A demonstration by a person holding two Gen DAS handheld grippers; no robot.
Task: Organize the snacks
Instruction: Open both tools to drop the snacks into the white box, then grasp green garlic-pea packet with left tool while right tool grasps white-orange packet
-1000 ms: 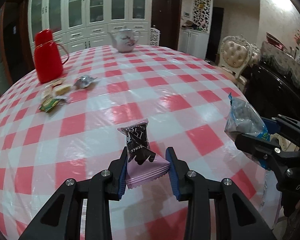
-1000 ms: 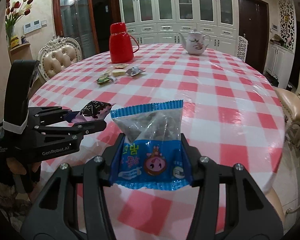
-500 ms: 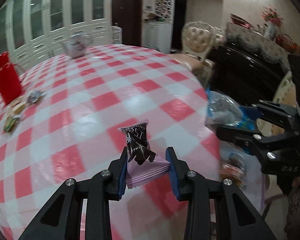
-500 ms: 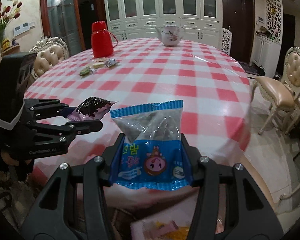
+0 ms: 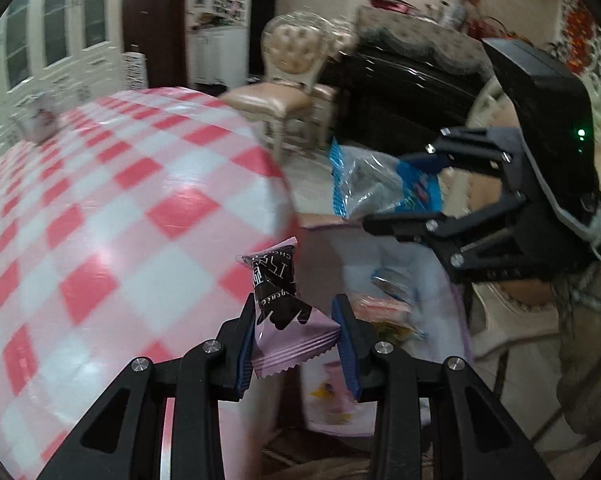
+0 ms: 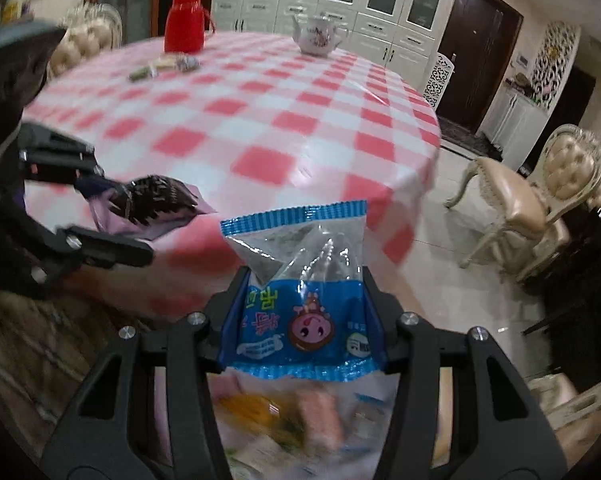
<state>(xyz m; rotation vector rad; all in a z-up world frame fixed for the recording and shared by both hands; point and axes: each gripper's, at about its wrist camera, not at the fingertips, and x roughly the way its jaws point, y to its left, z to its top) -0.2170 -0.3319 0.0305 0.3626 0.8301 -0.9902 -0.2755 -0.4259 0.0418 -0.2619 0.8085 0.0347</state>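
Mid-transfer: left gripper [image 5: 296, 344] clamped on pink chocolate packet [image 5: 288, 312], right gripper [image 6: 304, 320] gripping blue snack bag [image 6: 300, 300], above container [image 5: 432, 320] (blurred). Small snacks [image 6: 164, 68] remaining on table [image 6: 284, 120].

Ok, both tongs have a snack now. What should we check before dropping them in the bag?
1. Left tongs shut on the pink chocolate snack: ok.
2. Right tongs shut on the blue packet: ok.
3. Both tongs are past the edge of the checked table: ok.
4. Pale bag with snacks inside lies below the tongs: ok, though blurred.
5. Bag mouth open wide enough: cannot tell.
6. More snacks left by the red flask: not ok, still to collect.
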